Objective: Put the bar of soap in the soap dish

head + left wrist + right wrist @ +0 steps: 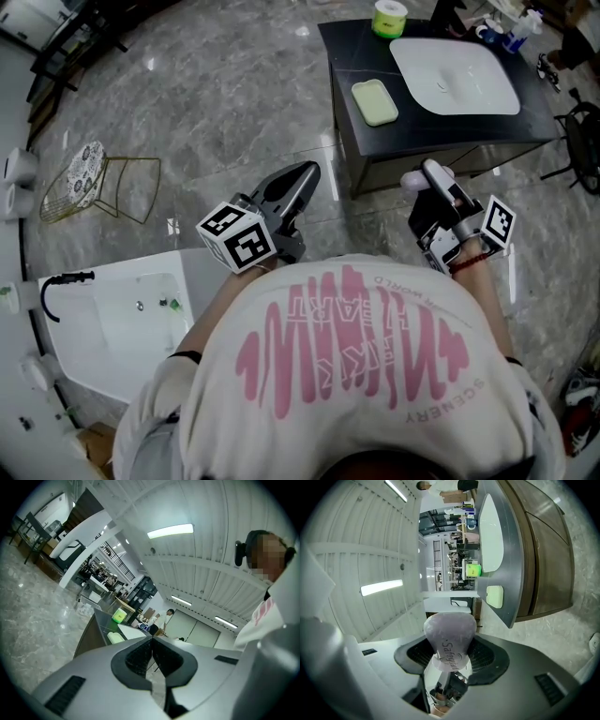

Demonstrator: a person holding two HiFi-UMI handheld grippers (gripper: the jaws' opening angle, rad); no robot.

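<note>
My right gripper [424,175] is shut on a pale lilac bar of soap [450,637], held upright between the black pads; the soap [411,180] pokes out at the jaw tips, above the floor in front of the counter. The light green soap dish [375,101] lies empty on the dark counter [349,56], left of the white basin [455,75]; the soap dish [495,596] also shows in the right gripper view. My left gripper [302,178] is shut on nothing, its pads touching [151,654], and it points toward the counter's left corner.
A green-and-white roll [390,17] stands at the counter's back edge, with bottles [502,33] at the far right. A white sink unit [117,314] with a black tap is at lower left, a wire rack [89,183] on the marble floor beyond it. People stand far off [168,617].
</note>
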